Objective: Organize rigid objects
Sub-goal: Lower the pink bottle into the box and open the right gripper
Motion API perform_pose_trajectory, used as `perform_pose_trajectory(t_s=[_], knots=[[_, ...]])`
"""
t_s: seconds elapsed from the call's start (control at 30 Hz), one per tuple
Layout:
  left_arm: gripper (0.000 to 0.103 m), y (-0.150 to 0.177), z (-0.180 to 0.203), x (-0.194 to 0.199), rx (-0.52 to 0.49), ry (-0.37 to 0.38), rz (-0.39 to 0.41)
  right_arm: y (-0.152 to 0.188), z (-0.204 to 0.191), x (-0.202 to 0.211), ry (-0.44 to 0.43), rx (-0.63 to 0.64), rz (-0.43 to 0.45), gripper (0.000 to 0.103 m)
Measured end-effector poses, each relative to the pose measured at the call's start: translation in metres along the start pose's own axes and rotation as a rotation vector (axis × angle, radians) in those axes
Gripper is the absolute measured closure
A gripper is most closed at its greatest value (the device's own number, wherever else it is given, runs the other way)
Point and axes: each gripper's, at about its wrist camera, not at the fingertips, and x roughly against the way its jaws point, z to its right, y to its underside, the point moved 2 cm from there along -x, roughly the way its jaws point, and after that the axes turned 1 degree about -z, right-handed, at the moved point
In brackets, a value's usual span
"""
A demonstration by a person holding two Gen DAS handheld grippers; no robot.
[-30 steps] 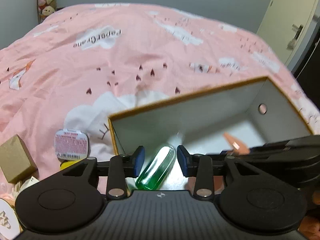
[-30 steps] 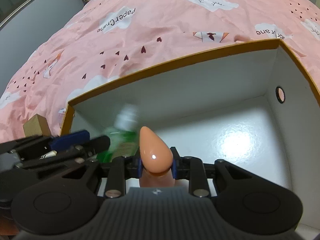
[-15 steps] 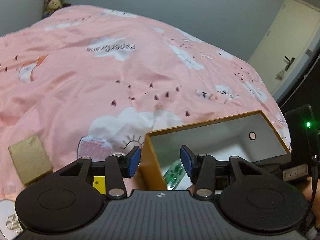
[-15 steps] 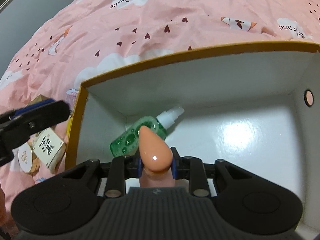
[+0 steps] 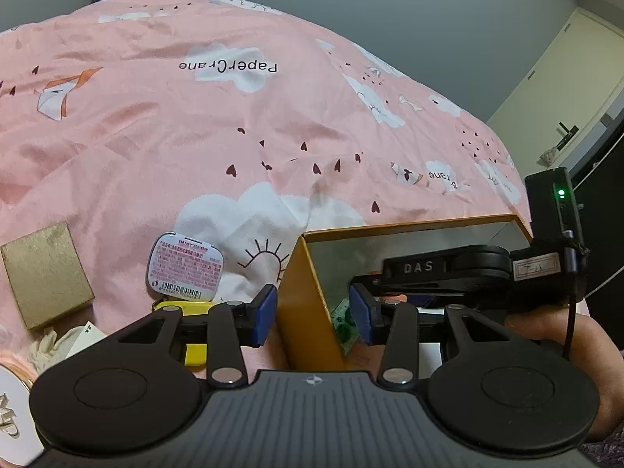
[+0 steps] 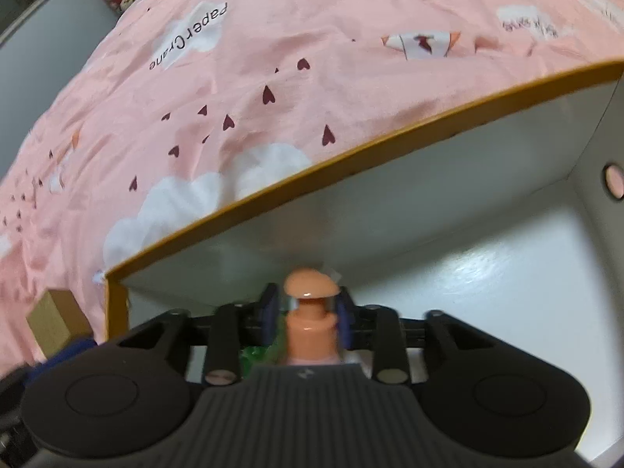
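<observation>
My right gripper (image 6: 307,314) sits inside the orange-rimmed white cardboard box (image 6: 390,144), its jaws opening, pads just clear of the glossy peach plastic pump bottle (image 6: 308,321) between them. My left gripper (image 5: 312,314) straddles the box's corner, jaws part open, closing slightly, holding nothing

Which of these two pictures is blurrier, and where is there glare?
Right wrist view: blurrier, with smeared bedspread print and a soft-edged peach pump bottle; glare patches on the glossy white floor of the box. Left wrist view: sharper, the label on the mint tin shows crisp print; both bend straight lines.
</observation>
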Motion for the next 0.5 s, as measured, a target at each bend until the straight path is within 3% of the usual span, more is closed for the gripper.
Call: perform_pose_trajectory(t_s=[0.1,0.23,0.37,0.4,0.5], knots=[[0.052,0.0,-0.002,-0.001,0.009,0.005,-0.002,0.0,-0.002,-0.011,-0.018,-0.021,-0.034,0.054],[0.053,0.0,-0.004,-0.003,0.015,0.004,-0.005,0.0,-0.007,-0.017,-0.018,0.027,-0.04,0.057],[0.053,0.0,-0.006,-0.004,0.027,0.008,-0.005,0.005,-0.02,-0.017,-0.056,0.152,-0.095,0.063],[0.057,0.0,-0.006,-0.004,0.029,-0.001,-0.002,0.008,-0.024,-0.019,-0.089,0.181,-0.126,0.064],[0.057,0.0,-0.007,-0.004,0.034,0.004,-0.007,0.019,-0.042,-0.022,-0.102,0.313,-0.166,0.063]])
